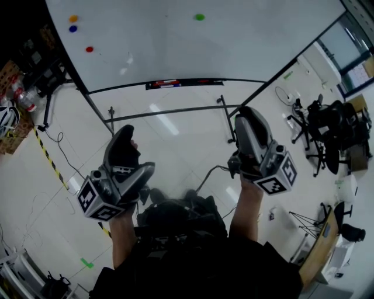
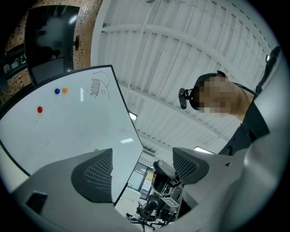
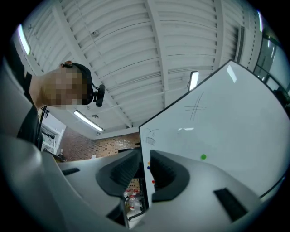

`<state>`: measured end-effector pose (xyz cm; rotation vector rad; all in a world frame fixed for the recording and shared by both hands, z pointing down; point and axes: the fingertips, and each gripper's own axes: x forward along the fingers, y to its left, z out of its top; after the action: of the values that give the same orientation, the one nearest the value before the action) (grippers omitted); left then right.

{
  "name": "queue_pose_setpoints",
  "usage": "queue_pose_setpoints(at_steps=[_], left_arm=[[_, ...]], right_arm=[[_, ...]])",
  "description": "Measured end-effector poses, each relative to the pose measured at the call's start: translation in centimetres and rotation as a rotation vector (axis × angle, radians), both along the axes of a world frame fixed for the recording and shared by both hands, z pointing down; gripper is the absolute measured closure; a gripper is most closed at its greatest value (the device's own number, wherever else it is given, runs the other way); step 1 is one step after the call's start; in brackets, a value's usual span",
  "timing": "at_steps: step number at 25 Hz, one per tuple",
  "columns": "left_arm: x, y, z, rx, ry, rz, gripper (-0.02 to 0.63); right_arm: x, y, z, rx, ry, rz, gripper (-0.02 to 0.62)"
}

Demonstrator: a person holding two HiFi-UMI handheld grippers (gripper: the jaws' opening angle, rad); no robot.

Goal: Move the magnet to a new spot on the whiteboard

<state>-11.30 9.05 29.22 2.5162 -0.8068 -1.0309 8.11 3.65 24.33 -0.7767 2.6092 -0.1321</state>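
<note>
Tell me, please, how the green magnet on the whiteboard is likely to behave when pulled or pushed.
Small and round, the green magnet is probably light and rigid. It clings to the upright whiteboard, so it likely resists a straight pull but may slide if pushed sideways.

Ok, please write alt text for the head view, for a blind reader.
A person holds a left gripper and a right gripper up toward a whiteboard. It carries an orange magnet, a blue magnet, a red magnet and a green magnet.
</note>
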Motion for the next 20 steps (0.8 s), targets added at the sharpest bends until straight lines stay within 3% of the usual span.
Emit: queue_pose_setpoints(at_steps=[6,20], left_arm=[[2.0,0.2,-0.2,0.001,0.005,0.005,0.193],[14.4,1.0,-1.0,-0.029,-0.057,0.097,0.193]], right_arm=[[2.2,1.9,-0.2,0.005,0.003,-0.003,0.499],[11.9,4.6,1.9,-0.081,-0.096,-0.037,0.535]])
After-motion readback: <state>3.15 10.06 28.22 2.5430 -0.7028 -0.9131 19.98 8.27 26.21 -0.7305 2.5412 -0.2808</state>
